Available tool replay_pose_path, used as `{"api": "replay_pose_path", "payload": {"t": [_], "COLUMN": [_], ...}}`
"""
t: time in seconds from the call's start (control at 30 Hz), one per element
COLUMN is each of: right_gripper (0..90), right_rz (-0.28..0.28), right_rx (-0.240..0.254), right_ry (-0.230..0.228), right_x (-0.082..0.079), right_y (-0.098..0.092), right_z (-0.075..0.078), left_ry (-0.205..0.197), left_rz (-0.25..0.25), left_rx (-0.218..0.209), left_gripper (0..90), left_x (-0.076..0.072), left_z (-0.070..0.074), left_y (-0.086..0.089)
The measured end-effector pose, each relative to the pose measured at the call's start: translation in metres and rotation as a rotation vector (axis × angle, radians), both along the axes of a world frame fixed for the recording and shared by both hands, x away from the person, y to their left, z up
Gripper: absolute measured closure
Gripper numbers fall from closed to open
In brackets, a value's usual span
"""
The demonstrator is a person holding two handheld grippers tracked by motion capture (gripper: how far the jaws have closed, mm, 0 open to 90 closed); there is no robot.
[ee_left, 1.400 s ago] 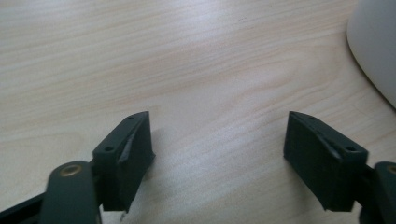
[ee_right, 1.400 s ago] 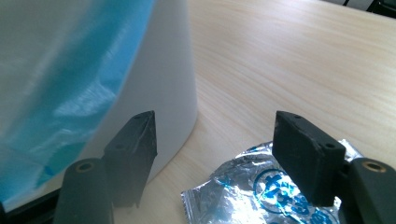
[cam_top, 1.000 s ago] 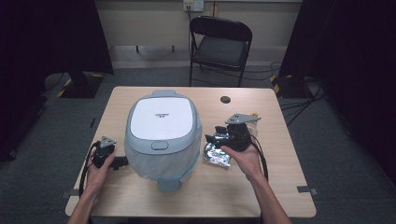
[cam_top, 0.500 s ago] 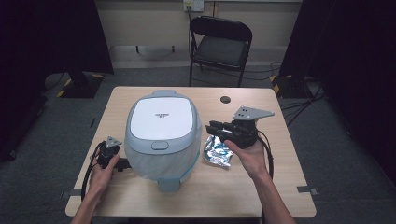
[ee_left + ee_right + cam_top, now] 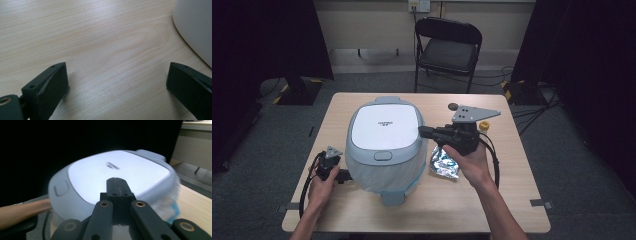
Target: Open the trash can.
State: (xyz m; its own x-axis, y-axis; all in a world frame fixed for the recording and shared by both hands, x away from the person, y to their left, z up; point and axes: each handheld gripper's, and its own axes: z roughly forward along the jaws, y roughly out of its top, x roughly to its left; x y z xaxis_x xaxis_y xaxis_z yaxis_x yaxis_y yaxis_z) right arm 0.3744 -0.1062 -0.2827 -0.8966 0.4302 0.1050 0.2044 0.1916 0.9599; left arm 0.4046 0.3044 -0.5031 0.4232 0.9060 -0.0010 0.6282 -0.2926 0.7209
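Rice cooker [image 5: 384, 142] sits mid-bench, lid down. Right gripper [image 5: 424, 132], jaws just closed on nothing, is held level at the lid edge. Left gripper [image 5: 343, 175] rests wide open beside the base. The latch button [image 5: 382, 155] is best pressed squarely with closed tips, base steadied.

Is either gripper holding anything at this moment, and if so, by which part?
Nothing is held. The right gripper hangs beside the rice cooker with its jaws shut and empty; the left gripper rests on the table, jaws wide open around bare wood.

chair [image 5: 447, 47]: behind table | black knob [image 5: 453, 106]: far table edge | yellow cap [image 5: 484, 125]: right side
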Motion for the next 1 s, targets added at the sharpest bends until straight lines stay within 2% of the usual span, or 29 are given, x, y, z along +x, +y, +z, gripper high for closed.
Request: {"api": "replay_pose_path", "payload": {"t": [0.17, 0.5, 0.63, 0.73, 0.77, 0.93, 1.0], "right_gripper": [90.0, 90.0, 90.0, 90.0, 90.0, 90.0, 90.0], "right_rz": [0.085, 0.191, 0.215, 0.217, 0.207, 0.207, 0.21], "right_rx": [-0.016, -0.072, -0.101, -0.11, -0.13, -0.113, -0.092], "right_ry": [0.0, 0.005, 0.006, 0.033, 0.036, 0.054, 0.07], "right_x": [-0.005, -0.019, -0.026, -0.026, -0.026, -0.025, -0.024], "right_y": [0.028, 0.065, 0.074, 0.076, 0.077, 0.076, 0.075], "right_z": [0.007, 0.006, 0.004, 0.001, 0.0, -0.001, -0.004], "left_ry": [0.0, 0.0, 0.0, 0.0, 0.0, 0.0, 0.0], "left_rz": [0.0, 0.0, 0.0, 0.0, 0.0, 0.0, 0.0], "left_rx": [0.0, 0.0, 0.0, 0.0, 0.0, 0.0, 0.0], "left_gripper": [3.4, 3.5, 3.5, 3.4, 3.4, 3.5, 3.4], "left_x": [0.0, 0.0, 0.0, 0.0, 0.0, 0.0, 0.0], "left_z": [0.0, 0.0, 0.0, 0.0, 0.0, 0.0, 0.0], "left_y": [0.0, 0.0, 0.0, 0.0, 0.0, 0.0, 0.0]}}
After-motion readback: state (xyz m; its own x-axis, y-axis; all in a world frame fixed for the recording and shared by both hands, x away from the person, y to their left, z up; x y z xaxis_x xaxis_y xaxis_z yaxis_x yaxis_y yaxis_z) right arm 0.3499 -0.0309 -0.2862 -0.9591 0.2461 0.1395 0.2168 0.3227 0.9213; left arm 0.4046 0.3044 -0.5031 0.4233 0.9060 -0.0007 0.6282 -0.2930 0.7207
